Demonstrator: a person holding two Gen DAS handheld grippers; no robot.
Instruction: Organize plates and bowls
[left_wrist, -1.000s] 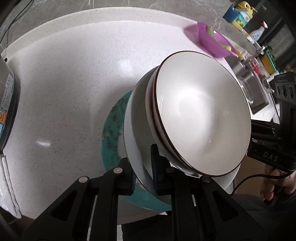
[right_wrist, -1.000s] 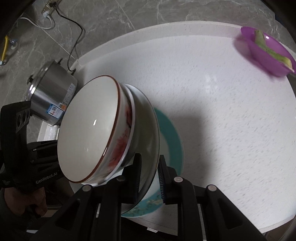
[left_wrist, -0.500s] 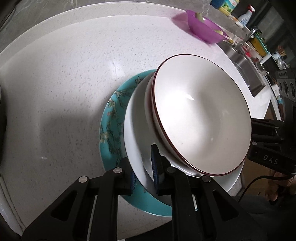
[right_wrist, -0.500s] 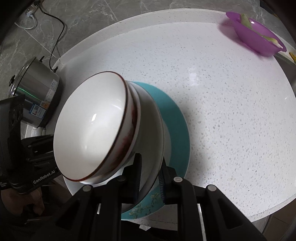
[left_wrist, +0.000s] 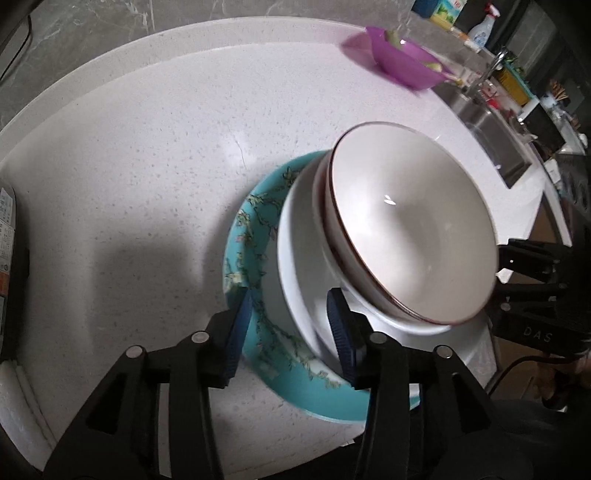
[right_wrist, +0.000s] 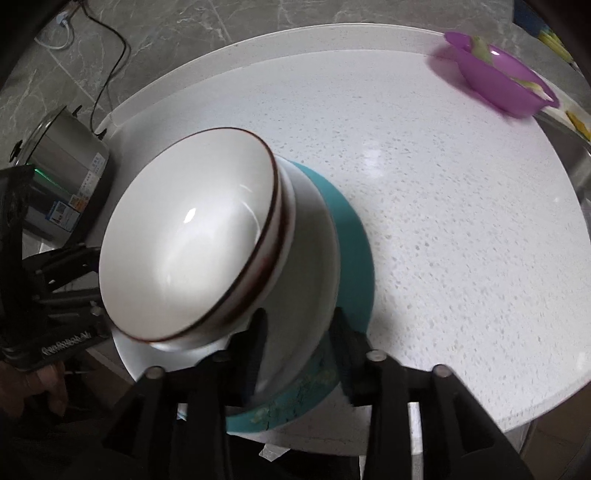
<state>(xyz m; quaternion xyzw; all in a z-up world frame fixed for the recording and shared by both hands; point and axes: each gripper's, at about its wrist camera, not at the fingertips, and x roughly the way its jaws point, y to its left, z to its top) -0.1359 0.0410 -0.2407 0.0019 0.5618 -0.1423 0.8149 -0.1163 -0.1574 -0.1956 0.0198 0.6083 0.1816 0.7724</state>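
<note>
- The left tool (left_wrist: 290, 328), black with blue pads, points steeply down at the near edge of a white speckled stone counter (left_wrist: 147, 155); its jaws have just been opening and now stand apart.
- Between those jaws sits the rim of a plain white plate (left_wrist: 295, 280), with a gap showing on either side of it, so the pads do not press on it.
- The white plate rests on a round teal plate with a pale blossom-branch pattern (left_wrist: 255, 266), which lies flat on the counter directly under the left tool's tips.
- On the white plate, just beyond the left tool and to its right, stands a cream ceramic bowl with a dark red-brown rim (left_wrist: 406, 229).
- The right tool (right_wrist: 297, 341), black, comes at the same stack from the opposite side; its jaws have also just been opening and stand apart around the white plate's rim (right_wrist: 314, 258) without clamping it.
- From the right tool, the cream bowl (right_wrist: 192, 243) lies ahead and to its left, and the teal plate (right_wrist: 354, 251) shows beneath, ahead and to its right.
- Far ahead of both tools, towards the right back edge of the counter, sits a translucent purple plastic bowl with pale green pieces inside (right_wrist: 498, 85).
- To the right tool's far left stands a stainless steel pot with a label (right_wrist: 62, 166) at the counter's edge.
- A hand (right_wrist: 33, 391) grips the left tool's handle at the lower left of the right view.
</note>
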